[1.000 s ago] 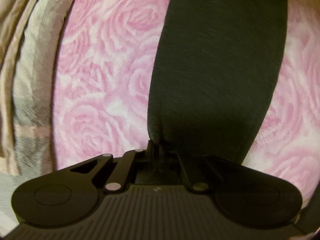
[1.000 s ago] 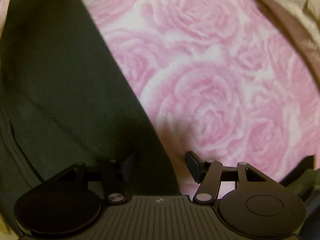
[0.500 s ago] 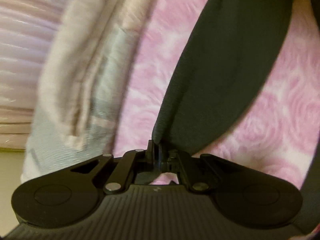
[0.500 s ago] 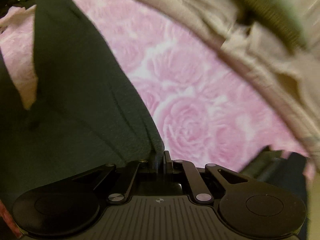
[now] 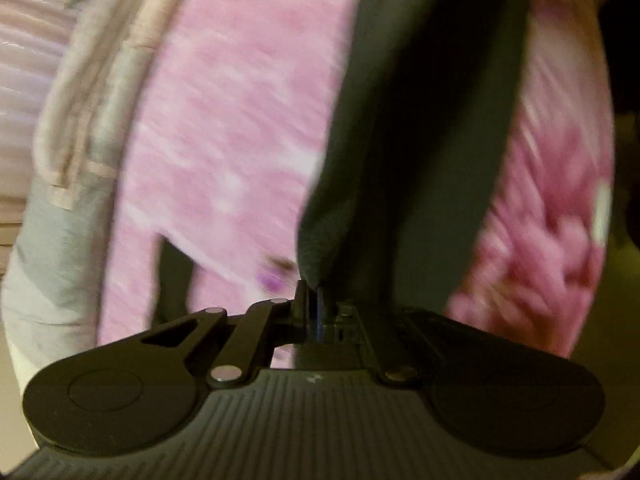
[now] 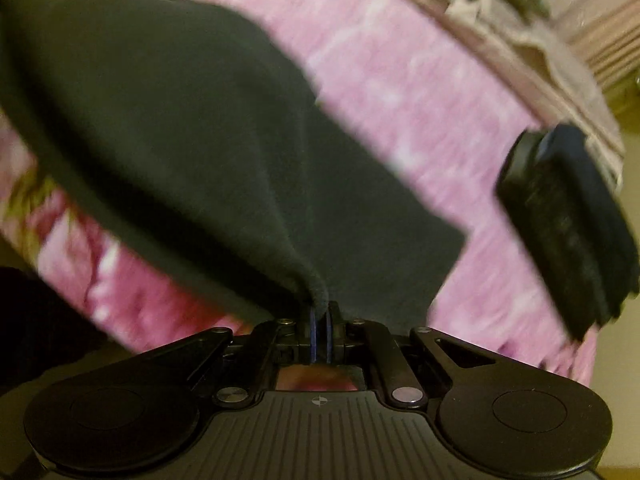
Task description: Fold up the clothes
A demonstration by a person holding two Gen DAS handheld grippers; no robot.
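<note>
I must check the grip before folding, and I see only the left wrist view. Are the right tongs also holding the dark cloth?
Observer: Yes. The right tongs are shut on a bunched edge of the dark cloth.
Operator: Does the cloth hang free there?
Observer: It spreads away from the right tongs over the pink rose blanket; the blur hides whether it touches.
Operator: Is anything else near it?
Observer: The left tongs' body shows at the right edge of that view, apart from the cloth's visible corner.
</note>
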